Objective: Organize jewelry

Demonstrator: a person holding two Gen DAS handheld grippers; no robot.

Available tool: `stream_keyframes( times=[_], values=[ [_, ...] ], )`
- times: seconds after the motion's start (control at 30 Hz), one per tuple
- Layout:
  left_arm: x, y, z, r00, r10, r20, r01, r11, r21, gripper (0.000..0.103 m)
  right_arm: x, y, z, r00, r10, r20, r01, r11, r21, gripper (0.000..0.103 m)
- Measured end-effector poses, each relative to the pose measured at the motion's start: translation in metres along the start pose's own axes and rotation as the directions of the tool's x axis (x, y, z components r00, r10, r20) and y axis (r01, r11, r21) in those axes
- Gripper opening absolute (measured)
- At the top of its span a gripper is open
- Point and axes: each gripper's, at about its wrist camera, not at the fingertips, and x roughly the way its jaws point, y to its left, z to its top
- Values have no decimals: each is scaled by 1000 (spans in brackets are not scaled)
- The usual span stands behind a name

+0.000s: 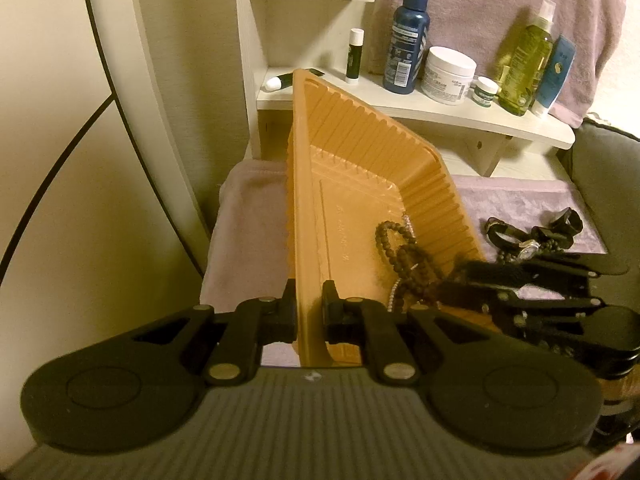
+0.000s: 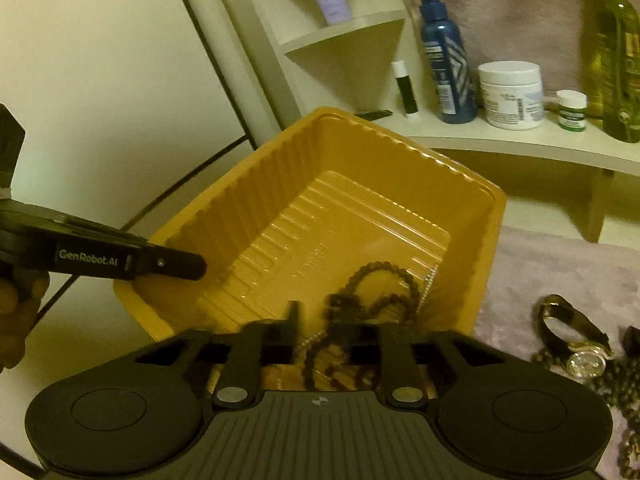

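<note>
1. We see a dark brown wooden bead necklace (image 2: pixel 384 280) lying in loops on the floor of a ribbed orange plastic tray (image 2: pixel 248 184), toward its near right corner, with a thin silvery chain (image 2: pixel 428 286) tangled beside it.

2. Our right gripper (image 2: pixel 334 334) sits directly over these beads, low inside the near edge of the tray. Its jaws stand apart with bead strands between them; we cannot tell whether the pads touch any strand, and blur hides the far finger.

3. The necklace runs straight ahead from the right gripper, its long axis pointing away along the fingers toward the far right wall of the tray. The right hand is clearly the nearer one.

4. Our left gripper (image 1: pixel 310 312) is clamped together on the near left rim of the tray, holding it tilted up off the table.

5. On the pale lilac towel (image 2: pixel 560 264) just right of the tray lie a gold wristwatch with a dark strap (image 2: pixel 576 340) and more dark beads (image 2: pixel 616 384), not yet in the tray.

6. Behind, a white shelf (image 1: pixel 420 108) holds bottles and jars.
</note>
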Motion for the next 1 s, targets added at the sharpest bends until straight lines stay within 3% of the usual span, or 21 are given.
stream_keyframes(
  times=[0.03,0.33,0.43,0.57,0.77,1.0],
  values=[
    [0,0,0,1000,0,0,0,1000,0,10,-2,-1,2,1000,-9,9,9,1000,1,54],
    [-1,-1,0,1000,1,2,-1,1000,6,10,-61,-29,-1,985,-140,106,137,990,31,55],
    [-1,-1,0,1000,1,3,-1,1000,7,10,-86,-46,-4,967,-210,144,203,977,64,55],
    [-1,-2,1,1000,2,3,-2,1000,8,10,-120,-69,-13,925,-335,180,317,941,118,55],
    [-2,-2,0,1000,2,3,-2,1000,11,10,-143,-94,-37,867,-481,128,469,876,111,55],
    [-2,-2,0,1000,3,3,-3,1000,11,10,-137,-96,-73,881,-472,31,470,881,56,54]
  ],
)
